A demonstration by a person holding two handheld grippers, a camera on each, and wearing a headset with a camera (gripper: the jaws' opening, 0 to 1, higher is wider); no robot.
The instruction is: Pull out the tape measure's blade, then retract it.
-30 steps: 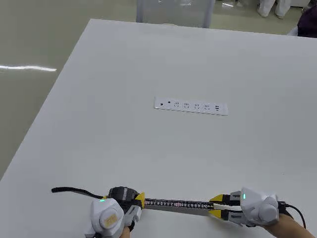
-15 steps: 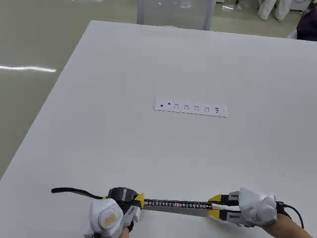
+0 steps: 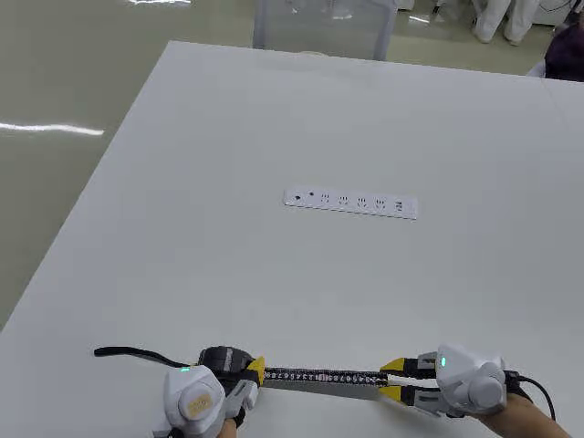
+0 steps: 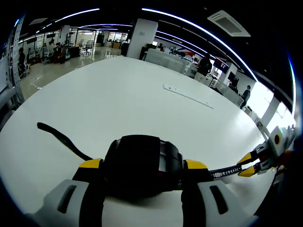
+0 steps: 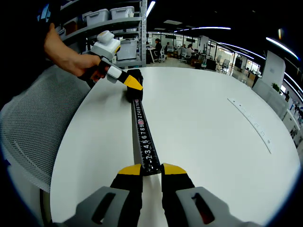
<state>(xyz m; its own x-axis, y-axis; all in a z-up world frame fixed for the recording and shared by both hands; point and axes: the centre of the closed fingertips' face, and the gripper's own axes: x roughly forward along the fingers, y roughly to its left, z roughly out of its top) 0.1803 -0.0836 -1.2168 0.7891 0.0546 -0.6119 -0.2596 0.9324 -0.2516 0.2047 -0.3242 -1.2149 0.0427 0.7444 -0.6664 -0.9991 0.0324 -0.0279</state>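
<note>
A black tape measure case [image 3: 225, 359] lies near the table's front edge, and my left gripper [image 3: 245, 374] is shut on it. In the left gripper view the case [image 4: 142, 161] sits between the yellow-tipped jaws of my left gripper [image 4: 142, 166]. Its black strap [image 3: 128, 351] trails to the left. The blade [image 3: 324, 375] is drawn out to the right, flat just above the table. My right gripper [image 3: 392, 379] is shut on the blade's end. In the right gripper view the blade [image 5: 143, 137] runs from my right gripper [image 5: 151, 169] to the case [image 5: 136, 90].
A white power strip [image 3: 350, 203] lies flat at mid-table, well beyond both grippers. The white table [image 3: 274, 128] stretches far ahead, with a chair [image 3: 324, 23] at its far edge. A mesh chair back [image 5: 28, 132] stands beside the near edge.
</note>
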